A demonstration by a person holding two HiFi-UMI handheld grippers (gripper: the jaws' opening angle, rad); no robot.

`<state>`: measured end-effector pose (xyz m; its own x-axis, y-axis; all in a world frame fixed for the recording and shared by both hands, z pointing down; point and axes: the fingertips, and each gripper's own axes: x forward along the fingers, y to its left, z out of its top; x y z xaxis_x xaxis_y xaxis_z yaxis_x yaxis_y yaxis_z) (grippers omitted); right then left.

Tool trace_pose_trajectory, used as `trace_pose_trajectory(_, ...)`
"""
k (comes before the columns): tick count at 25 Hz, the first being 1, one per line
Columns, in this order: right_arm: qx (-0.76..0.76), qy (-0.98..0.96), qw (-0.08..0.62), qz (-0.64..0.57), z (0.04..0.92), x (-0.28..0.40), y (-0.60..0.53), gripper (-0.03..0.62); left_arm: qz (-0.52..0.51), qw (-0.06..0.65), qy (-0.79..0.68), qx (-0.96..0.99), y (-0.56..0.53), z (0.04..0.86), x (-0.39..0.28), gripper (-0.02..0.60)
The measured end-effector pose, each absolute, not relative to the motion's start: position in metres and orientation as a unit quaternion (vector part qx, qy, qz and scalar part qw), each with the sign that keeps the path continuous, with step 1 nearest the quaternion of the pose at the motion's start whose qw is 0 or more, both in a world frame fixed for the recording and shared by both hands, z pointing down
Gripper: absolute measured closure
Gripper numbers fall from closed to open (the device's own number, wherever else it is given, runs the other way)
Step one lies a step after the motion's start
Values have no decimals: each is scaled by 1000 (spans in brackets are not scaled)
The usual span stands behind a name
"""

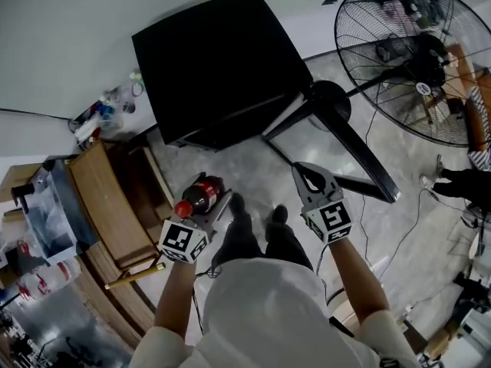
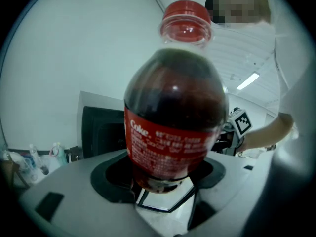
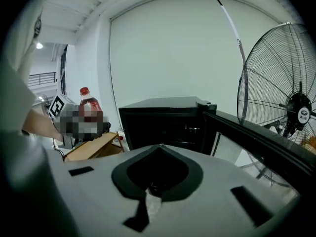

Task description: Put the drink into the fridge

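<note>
**Grip state.** The left gripper (image 1: pixel 207 215) has its jaws closed on the cola bottle (image 2: pixel 173 117), holding it low on the body near the base. The bottle is carried in the air at the person's left, well apart from the fridge (image 1: pixel 219 60) ahead. The right gripper (image 1: pixel 305 173) has its jaws drawn together at the tips, with nothing between them.

**Hazards, as judged.**
- The hold sits low, while most of the liquid and the red cap (image 2: pixel 186 21) stand above it. This is a top-heavy load that may pivot or slide out of the jaws if it is tilted sharply on the way down.
- The bottle wall is smooth, rounded, glossy plastic with a slick printed label; it offers the jaws little bite.
- The fridge door (image 1: pixel 357 152) stands open to the right, and the fan (image 1: pixel 414 52) on its round base stands near that door; a careless step or swing on that side could knock either.
- The fridge is low, so the person must stoop. The bottle could strike the upper edge of the opening if it is brought in upright and too high.
- The interior reads as dark, so shelf room cannot be judged.

**Materials and shapes.**
- The fridge is a matt black box with square edges.
- The fan is a circular black wire cage.
- The floor is pale, marbled and polished.
- The wooden cabinet (image 1: pixel 107 205) at the left is flat-panelled.
- The gripper bodies are grey moulded plastic; each carries a white cube with black square markers.
- The drink is dark brown behind clear plastic.
</note>
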<state>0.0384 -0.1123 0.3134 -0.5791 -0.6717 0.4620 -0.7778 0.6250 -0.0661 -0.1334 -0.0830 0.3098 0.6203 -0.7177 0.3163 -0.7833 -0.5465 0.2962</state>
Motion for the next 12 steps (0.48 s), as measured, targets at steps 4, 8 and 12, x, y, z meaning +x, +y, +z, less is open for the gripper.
trace_pose_trajectory(4,399,-886,196,131,336,35,-128,594,73,205,-444,870,-92,334,-130,276)
trace_pose_trajectory(8,378,-893,205,130,369,39,-143,594,64,204,-456,864,-103,364,-119,276)
trace_pose_trajectory(12,364,-901,204,122,413,36,-147,594,67,207,-461,860,-105,402,-113,276)
